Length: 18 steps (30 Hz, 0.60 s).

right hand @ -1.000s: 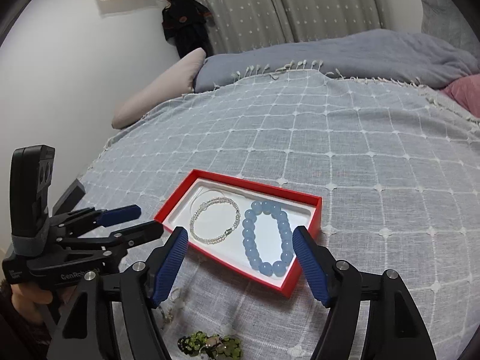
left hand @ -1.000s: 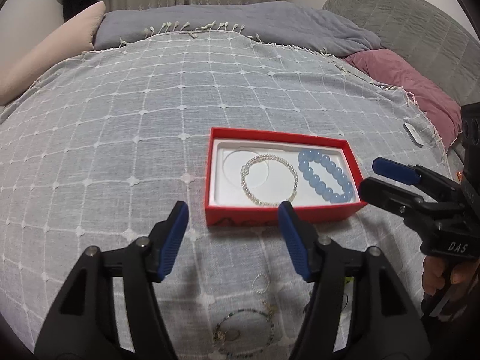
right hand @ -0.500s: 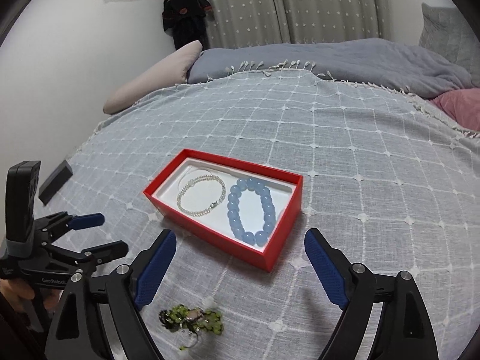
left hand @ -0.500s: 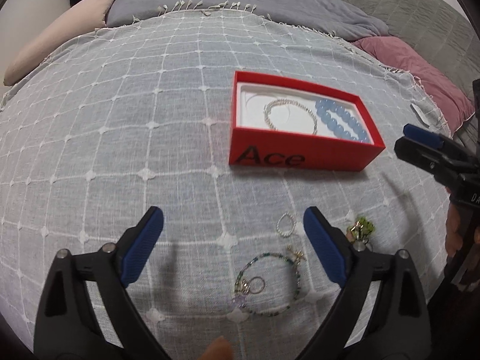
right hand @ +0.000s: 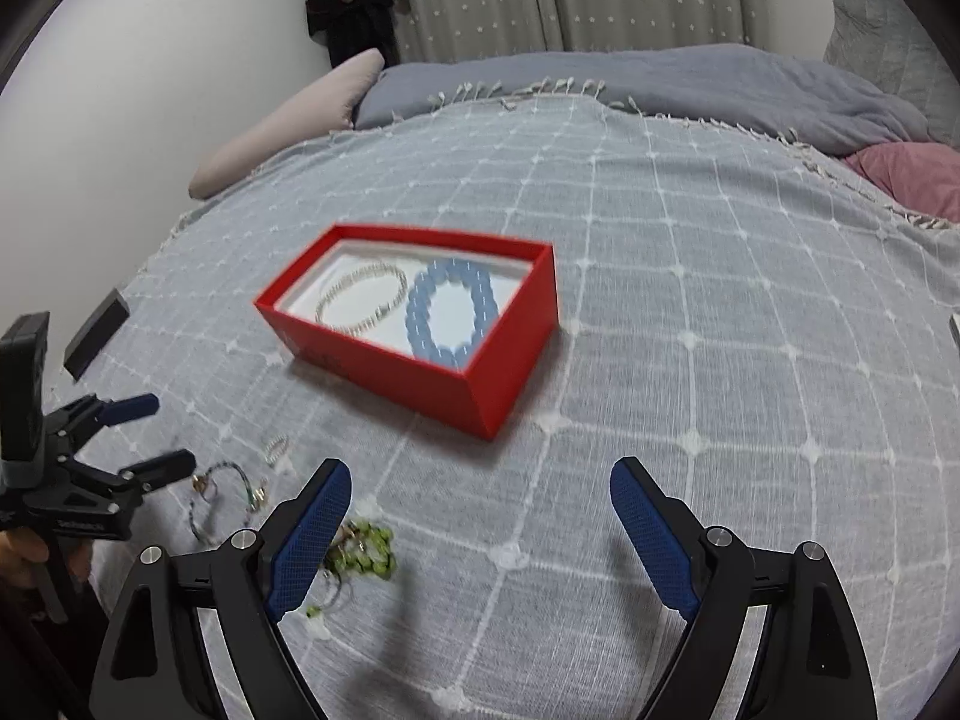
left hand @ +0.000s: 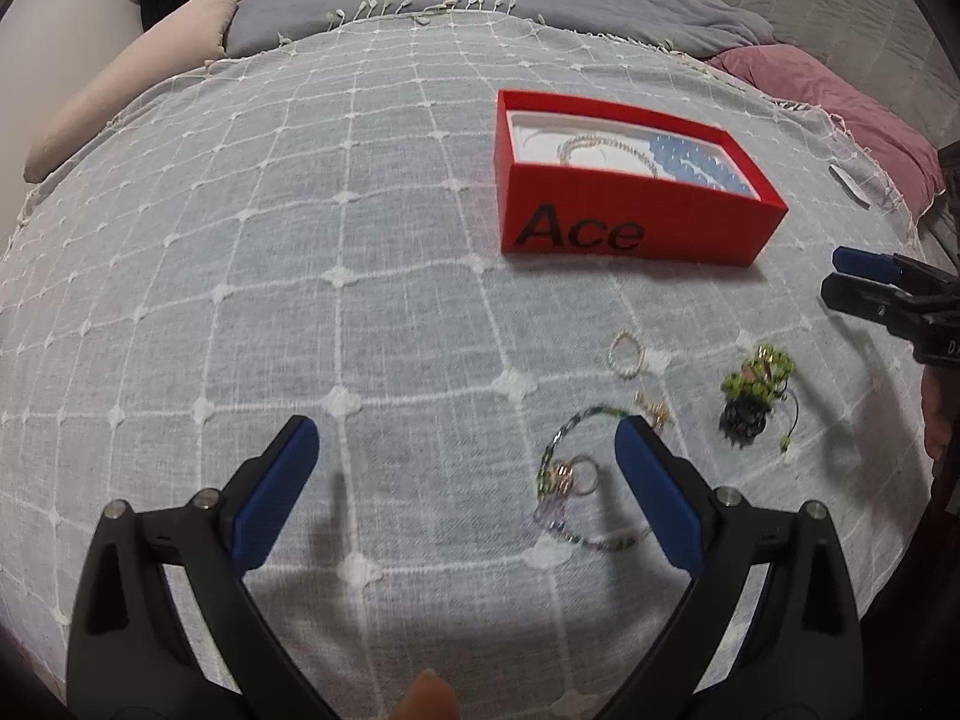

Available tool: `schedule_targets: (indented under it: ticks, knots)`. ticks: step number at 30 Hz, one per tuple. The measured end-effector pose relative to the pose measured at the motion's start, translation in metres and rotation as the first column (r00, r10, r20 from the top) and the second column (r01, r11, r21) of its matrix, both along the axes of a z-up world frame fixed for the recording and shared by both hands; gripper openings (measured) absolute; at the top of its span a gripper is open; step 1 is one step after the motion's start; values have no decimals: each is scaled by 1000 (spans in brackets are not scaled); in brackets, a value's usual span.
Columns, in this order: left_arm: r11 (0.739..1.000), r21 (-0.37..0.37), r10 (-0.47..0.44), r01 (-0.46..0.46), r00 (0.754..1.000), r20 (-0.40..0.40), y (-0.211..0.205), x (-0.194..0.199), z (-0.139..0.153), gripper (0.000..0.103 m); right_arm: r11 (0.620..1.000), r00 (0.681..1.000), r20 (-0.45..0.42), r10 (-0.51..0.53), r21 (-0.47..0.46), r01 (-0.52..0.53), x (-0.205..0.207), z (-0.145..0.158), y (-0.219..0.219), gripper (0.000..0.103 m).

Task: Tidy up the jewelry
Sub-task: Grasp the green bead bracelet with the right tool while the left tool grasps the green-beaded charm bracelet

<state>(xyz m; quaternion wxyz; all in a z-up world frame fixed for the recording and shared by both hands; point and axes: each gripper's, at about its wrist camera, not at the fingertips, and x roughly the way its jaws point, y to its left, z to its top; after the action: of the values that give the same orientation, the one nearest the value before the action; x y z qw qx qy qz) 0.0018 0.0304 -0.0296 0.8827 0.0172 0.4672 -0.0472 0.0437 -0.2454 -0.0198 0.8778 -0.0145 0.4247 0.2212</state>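
A red box [left hand: 630, 222] marked "Ace" sits on the grey checked bedspread; inside lie a silver chain bracelet [left hand: 594, 147] and a blue bead bracelet [left hand: 696, 165]. Loose on the spread in front of it are a small pearl ring [left hand: 627, 354], a gold charm [left hand: 654, 411], a thin green beaded bracelet [left hand: 564, 480] and a green bead cluster [left hand: 756, 384]. My left gripper [left hand: 465, 429] hovers above the spread, jaws opening and empty, its right finger beside the thin bracelet. My right gripper [right hand: 480, 468] stands open and empty, its left finger over the green cluster [right hand: 366, 552].
A beige pillow [left hand: 132, 72] lies at the far left, a grey duvet [left hand: 540, 6] across the back, a pink pillow [left hand: 840, 108] at the right. A dark flat object [right hand: 96, 330] rests near the bed's left edge. A small white item [left hand: 849, 183] lies right of the box.
Both grippers have drawn back from the box and sunk toward the loose jewelry, and both have opened wider. The box now shows its front wall.
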Motion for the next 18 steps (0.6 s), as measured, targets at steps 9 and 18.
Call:
schedule_targets:
  ticks: [9,18]
  knots:
    - [1000,-5,5,-5,998,-60,10,-9,-19,99,981,994,-29,105,-163,-108,-21,-43,27,90]
    - [997,0,-71,71,994,-79,-10,-12,-22,97,971,993,14,121,-209,-115,-24,-55,33,103]
